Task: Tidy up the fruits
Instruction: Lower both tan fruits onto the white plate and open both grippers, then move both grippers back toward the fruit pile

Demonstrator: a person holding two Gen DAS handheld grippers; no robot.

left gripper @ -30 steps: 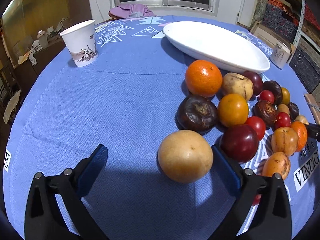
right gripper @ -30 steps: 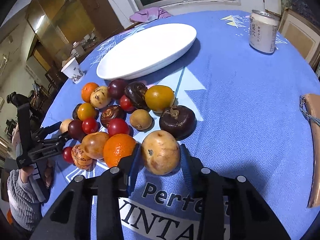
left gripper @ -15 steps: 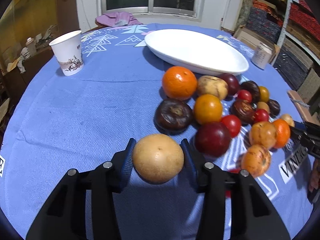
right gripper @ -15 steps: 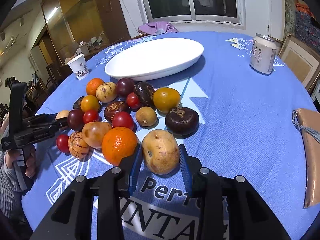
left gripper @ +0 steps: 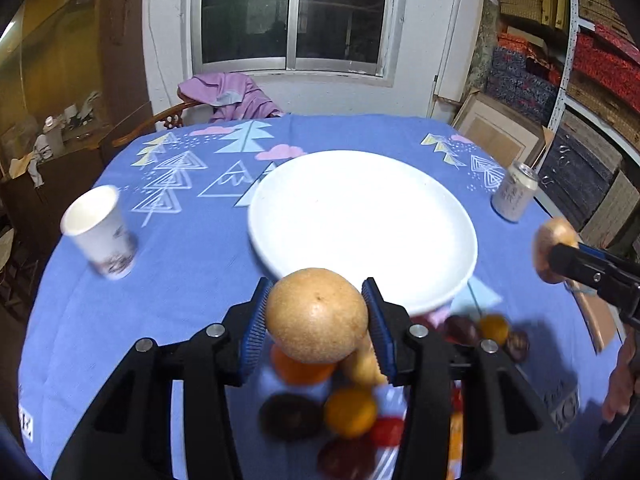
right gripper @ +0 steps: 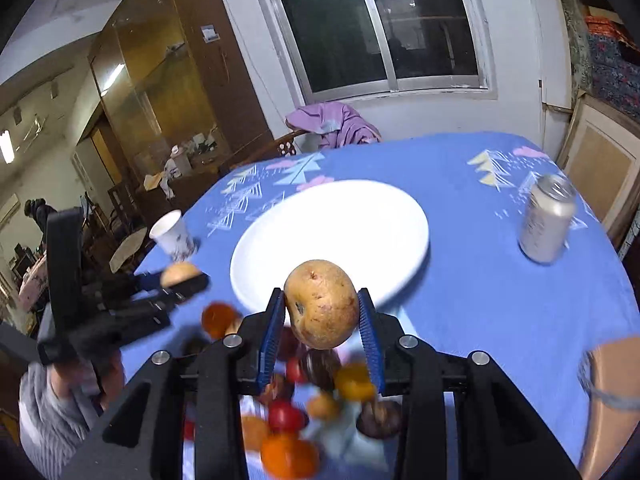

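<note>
Above the white plate (left gripper: 362,216), each hand-held gripper pinching a tan fruit: left (left gripper: 317,322), right (right gripper: 321,305); no legible writing.

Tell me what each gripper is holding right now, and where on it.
Left gripper clamps a round tan fruit across its sides. Right gripper clamps a speckled tan fruit across its sides. Both are lifted, near the white plate.

Place: home dining room | Shown by: clothed desk (left gripper: 200,248), wooden cabinet (right gripper: 168,92), window (left gripper: 292,12), stacked boxes (left gripper: 592,52)
</note>
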